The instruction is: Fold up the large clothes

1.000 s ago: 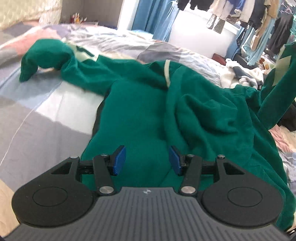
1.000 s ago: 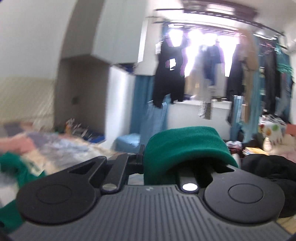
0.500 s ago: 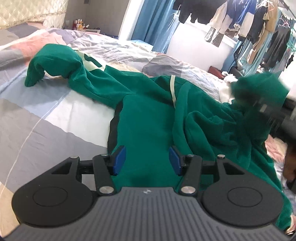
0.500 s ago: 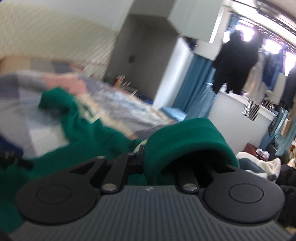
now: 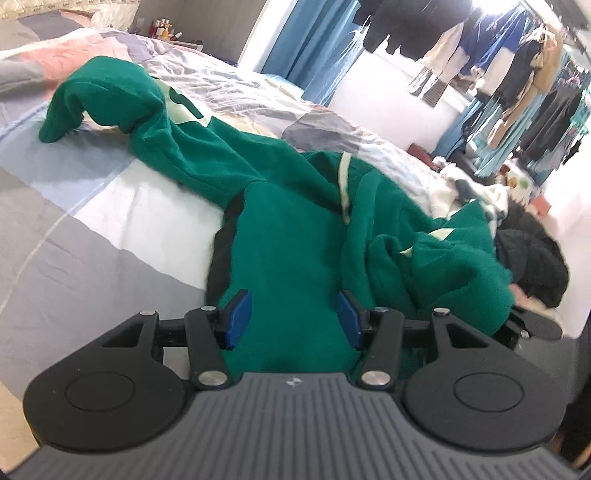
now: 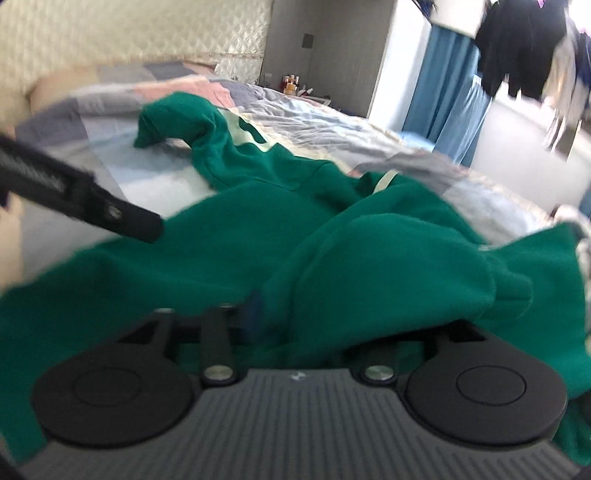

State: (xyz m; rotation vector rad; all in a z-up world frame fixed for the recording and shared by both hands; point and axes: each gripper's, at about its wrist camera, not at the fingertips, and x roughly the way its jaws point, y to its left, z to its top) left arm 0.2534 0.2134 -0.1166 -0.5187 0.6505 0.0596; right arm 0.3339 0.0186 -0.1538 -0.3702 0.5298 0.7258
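Sweatshirt lies across the bed, body right under your L gripper. One sleeve runs off to far left, toward the headboard. Other sleeve bunched at right, draped over your R gripper. Pile of other clothes at bed's right edge. Hanging laundry behind, past the bed; curtain left of it.

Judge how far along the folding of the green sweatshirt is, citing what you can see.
Early. Done: the green sweatshirt lies on the bed, still rumpled. In hand: the right gripper has green cloth bunched over its fingers; the left gripper is open above the body. Left: the far sleeve lies unfolded; no neat fold shows.
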